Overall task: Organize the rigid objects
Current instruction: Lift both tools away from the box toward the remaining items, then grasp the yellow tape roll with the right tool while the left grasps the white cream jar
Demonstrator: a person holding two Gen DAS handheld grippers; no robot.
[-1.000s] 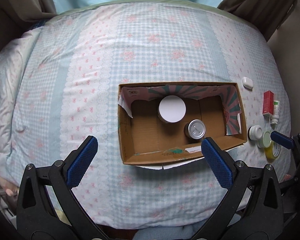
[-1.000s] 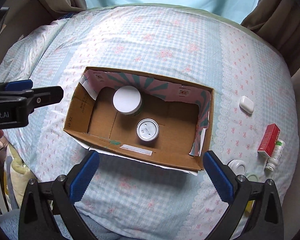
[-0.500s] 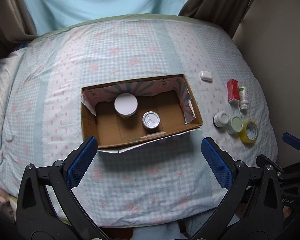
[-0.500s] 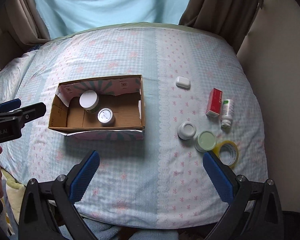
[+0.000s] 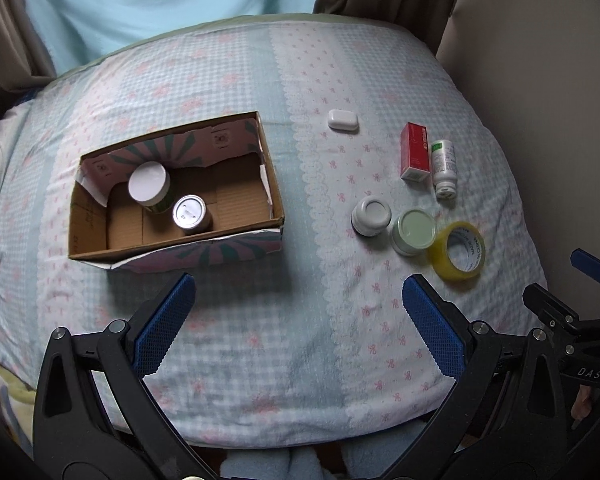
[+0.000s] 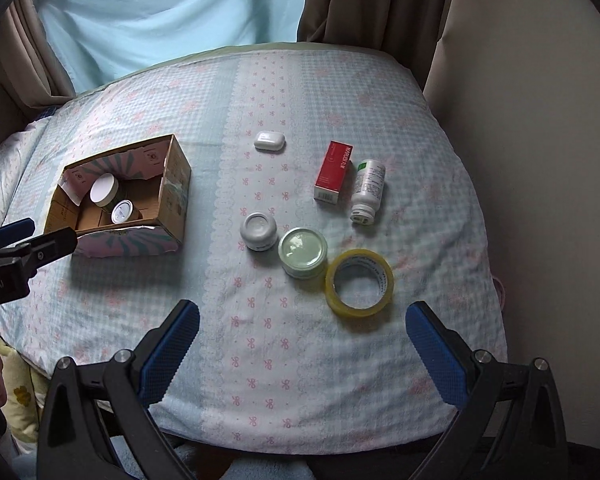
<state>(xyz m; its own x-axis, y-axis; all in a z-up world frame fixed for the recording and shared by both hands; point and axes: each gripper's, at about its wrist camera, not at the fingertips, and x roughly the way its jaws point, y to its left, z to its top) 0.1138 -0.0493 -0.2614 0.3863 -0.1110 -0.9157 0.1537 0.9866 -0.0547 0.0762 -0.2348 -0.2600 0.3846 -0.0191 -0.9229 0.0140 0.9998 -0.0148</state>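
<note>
An open cardboard box (image 5: 172, 216) on your bed holds two upright containers.

Inside stand a white-lidded jar (image 5: 150, 186) and a silver-topped can (image 5: 190, 213). Right of it on the checked quilt (image 5: 300, 340) lie six loose items, including a yellow tape roll (image 6: 359, 282). Curtains hang behind. Your left gripper (image 5: 296, 328) and right gripper (image 6: 302, 354) both hover spread apart, holding nothing.

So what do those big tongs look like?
Both the left tongs and the right tongs have black plastic arms with silver bolts. Their fingers wear bumpy blue pads. White letters are printed on the black bodies.
</note>
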